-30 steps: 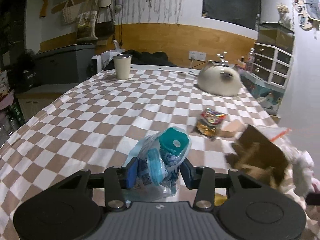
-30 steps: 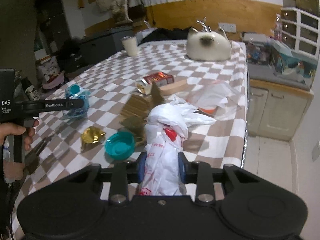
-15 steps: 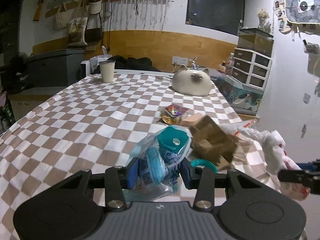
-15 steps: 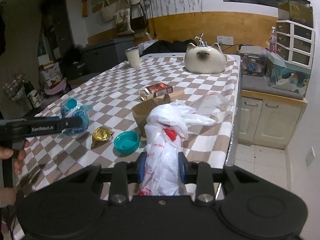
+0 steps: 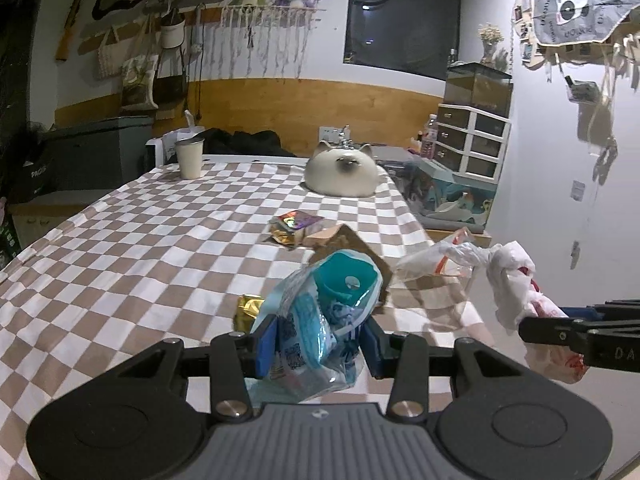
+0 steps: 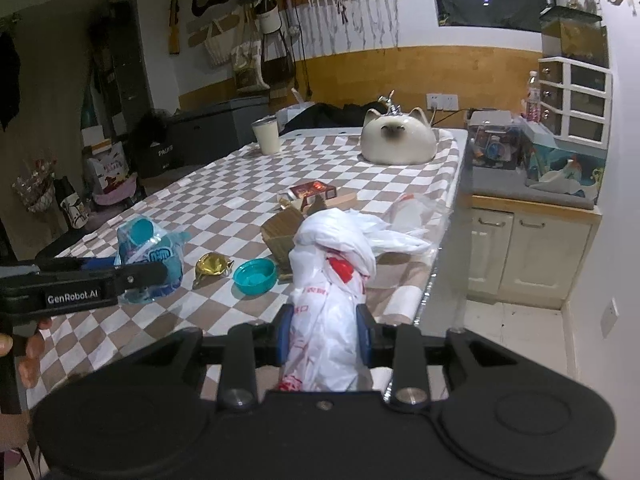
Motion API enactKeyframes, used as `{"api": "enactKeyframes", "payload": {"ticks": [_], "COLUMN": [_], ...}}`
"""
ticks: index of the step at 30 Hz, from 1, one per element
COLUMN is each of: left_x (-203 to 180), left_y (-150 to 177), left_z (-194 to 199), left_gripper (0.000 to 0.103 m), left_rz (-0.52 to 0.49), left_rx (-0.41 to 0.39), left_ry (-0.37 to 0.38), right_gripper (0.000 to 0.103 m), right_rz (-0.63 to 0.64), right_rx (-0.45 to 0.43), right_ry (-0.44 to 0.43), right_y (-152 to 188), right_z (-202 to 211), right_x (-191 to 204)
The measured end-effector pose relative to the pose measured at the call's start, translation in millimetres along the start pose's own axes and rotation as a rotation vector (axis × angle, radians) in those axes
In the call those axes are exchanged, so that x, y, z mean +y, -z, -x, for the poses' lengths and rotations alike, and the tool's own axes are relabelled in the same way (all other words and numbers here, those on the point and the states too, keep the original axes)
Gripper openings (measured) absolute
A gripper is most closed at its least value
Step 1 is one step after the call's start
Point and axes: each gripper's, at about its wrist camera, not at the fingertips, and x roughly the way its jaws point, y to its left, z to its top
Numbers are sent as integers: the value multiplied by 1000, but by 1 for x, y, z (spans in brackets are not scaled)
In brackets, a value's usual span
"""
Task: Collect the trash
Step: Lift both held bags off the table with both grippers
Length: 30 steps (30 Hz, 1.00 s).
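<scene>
Since the earlier frame both grippers have drawn back toward the near table edge, each with its load; more of the room and the floor at right now shows.

The left gripper (image 5: 318, 340) is clenched on a clear pouch (image 5: 320, 320) with a teal cap, which stands up between the blue pads (image 5: 266, 342) at 12 o'clock from the camera. The right gripper (image 6: 322, 334) is clamped on a knotted white bag (image 6: 330, 280) with red print, rising at 12 o'clock between its fingers.

From the right wrist view, outward: a teal lid (image 6: 255, 275) lies on the checked table (image 6: 200, 184) at 11 o'clock, just beside a gold wrapper (image 6: 212, 265) to its left. A cardboard box (image 6: 282, 234) stands behind the bag. A red packet (image 6: 312, 191) lies farther off at 12 o'clock. A loose clear bag (image 6: 412, 210) lies at 1 o'clock near the table's right edge. A cup (image 6: 267, 135) and a cat-shaped ornament (image 6: 398, 140) stand at the far end, well apart.
</scene>
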Motion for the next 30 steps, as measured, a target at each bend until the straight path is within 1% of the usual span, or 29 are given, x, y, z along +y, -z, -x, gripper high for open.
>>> {"api": "enactKeyframes", "payload": {"ticks": [9, 16, 19, 23, 30], "left_x": [-27, -44, -46, -43, -23], "left_y": [6, 12, 15, 19, 20], "left_z": [16, 24, 24, 24, 25], "left_gripper": [44, 44, 45, 45, 45], "left_rz": [3, 1, 1, 5, 22], "left_rx": [-20, -30, -28, -25, -26], "left_ry": [22, 38, 40, 37, -5], "right_gripper": [33, 33, 33, 33, 33], "right_rz": [0, 8, 28, 44, 87], "right_rx": [-44, -63, -44, 5, 49], "right_ry": [9, 4, -19, -43, -134], "right_y": [8, 12, 14, 22, 34], "right_z": [31, 46, 44, 27, 11], "right_x": [-11, -17, -14, -5, 20]}}
